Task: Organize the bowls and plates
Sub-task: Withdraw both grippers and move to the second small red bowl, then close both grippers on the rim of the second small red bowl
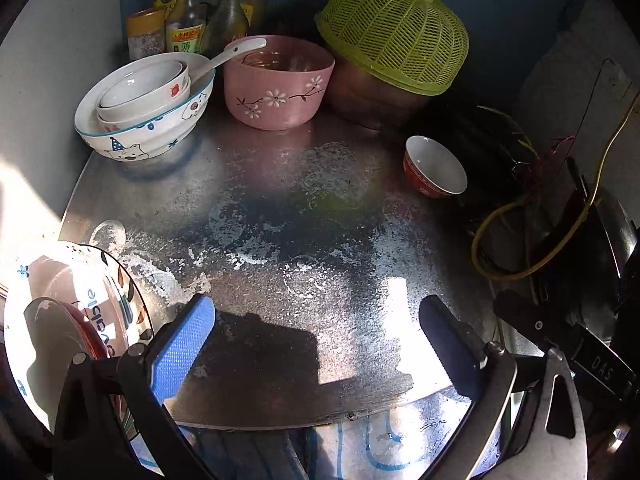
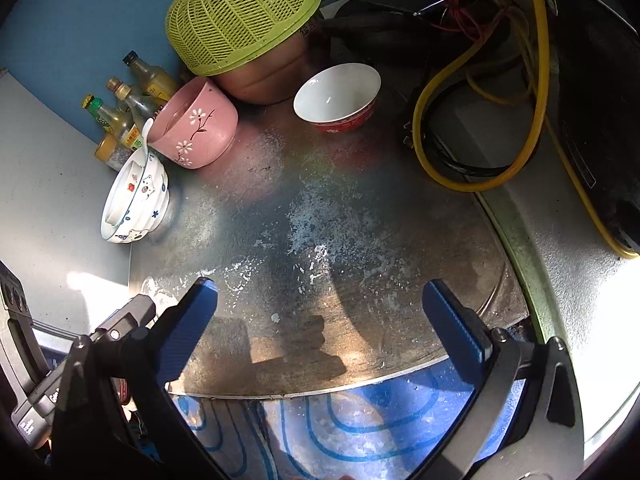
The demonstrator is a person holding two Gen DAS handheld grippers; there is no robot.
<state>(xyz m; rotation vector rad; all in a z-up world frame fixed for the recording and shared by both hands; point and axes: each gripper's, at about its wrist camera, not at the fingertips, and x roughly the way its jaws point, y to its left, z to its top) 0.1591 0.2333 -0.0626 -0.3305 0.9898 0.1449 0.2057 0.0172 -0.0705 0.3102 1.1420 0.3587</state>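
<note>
A bear-print bowl with smaller white bowls and a spoon nested in it stands at the far left of the round metal tabletop; it also shows in the right wrist view. A pink flowered bowl stands beside it. A small red bowl with a white inside sits at the right. A stack of plates and bowls lies at the near left. My left gripper is open and empty above the near tabletop. My right gripper is open and empty too.
A green mesh food cover rests on a brown pot at the back. Sauce bottles stand in the back left corner. Yellow and red cables and a black appliance lie at the right.
</note>
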